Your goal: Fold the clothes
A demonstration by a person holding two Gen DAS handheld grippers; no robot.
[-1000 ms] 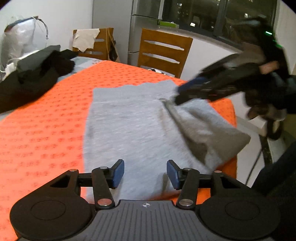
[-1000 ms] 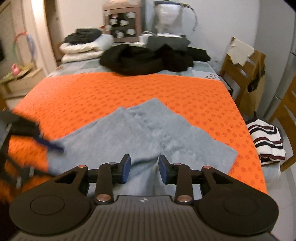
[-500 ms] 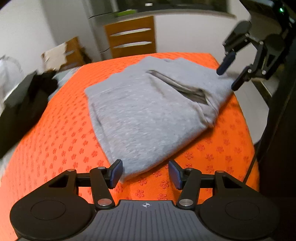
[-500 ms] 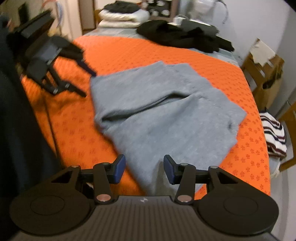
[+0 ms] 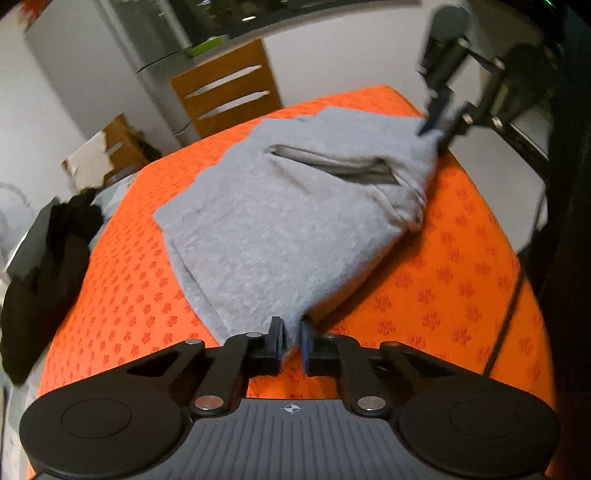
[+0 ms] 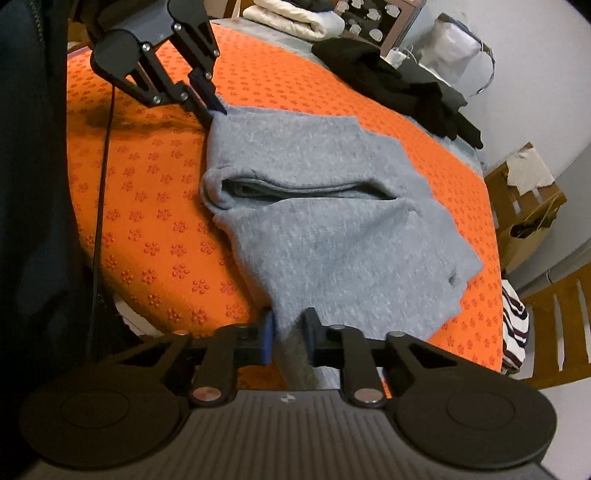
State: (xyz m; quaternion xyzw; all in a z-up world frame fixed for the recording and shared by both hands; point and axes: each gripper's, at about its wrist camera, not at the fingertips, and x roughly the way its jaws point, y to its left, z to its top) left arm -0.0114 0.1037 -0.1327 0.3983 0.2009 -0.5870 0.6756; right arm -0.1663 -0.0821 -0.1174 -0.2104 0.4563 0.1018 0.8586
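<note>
— Grey knit, that is what is lying across the orange surface (image 5: 461,280): a grey sweater (image 5: 288,221), partly folded, with an open slit gaping along its middle where the layers are parting.

— Where exactly is it sitting?

— It is lying flat on the flower-patterned orange cover, stretching between the two grippers, with one end reaching the surface's edge on the right wrist's side.

— And what is the left gripper (image 5: 291,341) doing?

— Its fingers are pressing together on a pulled-out corner of the sweater, with the fabric tapering into the narrow gap between the blue pads. In the right wrist view the same gripper (image 6: 214,110) is showing at the sweater's far corner.

— The right gripper (image 6: 288,336)?

— It is pinching the opposite corner, with a thick bunch of grey cloth running down between its fingers. From the left wrist view it (image 5: 439,122) is appearing blurred at the far end of the garment.

— Anything around it?

— A pile of black clothes (image 6: 399,88) is lying at the far end of the surface, well apart from the sweater. White folded bedding (image 6: 295,18) is sitting beyond it. A wooden chair (image 5: 225,92) is standing beside the surface, and a striped garment (image 6: 515,325) is hanging off to the side, just past the edge.
</note>
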